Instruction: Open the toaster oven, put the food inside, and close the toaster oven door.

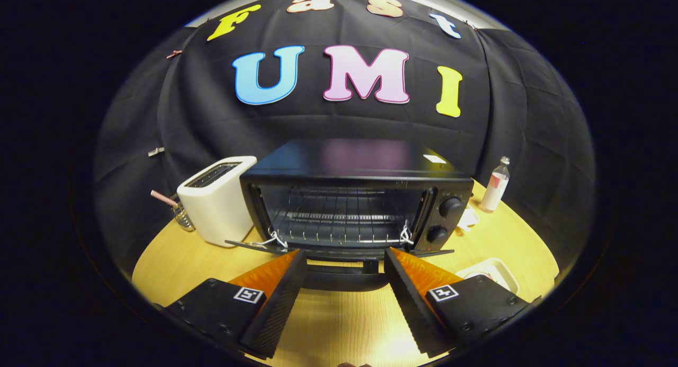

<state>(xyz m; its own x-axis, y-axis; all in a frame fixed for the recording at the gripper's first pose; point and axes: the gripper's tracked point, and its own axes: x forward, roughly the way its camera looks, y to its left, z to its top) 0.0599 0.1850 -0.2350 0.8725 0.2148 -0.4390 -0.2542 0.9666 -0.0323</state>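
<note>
A black toaster oven (360, 197) stands on the wooden table straight ahead of my fingers. Its door (339, 258) lies folded down flat, with the handle facing me just beyond the fingertips. Inside, a wire rack (341, 218) sits bare. My gripper (345, 257) is open, its two black-padded fingers spread wide on either side of the door handle, with nothing held between them. A white dish (495, 271) sits to the right of the right finger, partly hidden by it; what lies in it I cannot make out.
A white slot toaster (217, 200) stands close to the oven's left side. Behind it is a small metal holder with a striped stick (177, 208). A small bottle (495, 187) stands at the oven's far right. Two knobs (447, 218) are on the oven's right panel.
</note>
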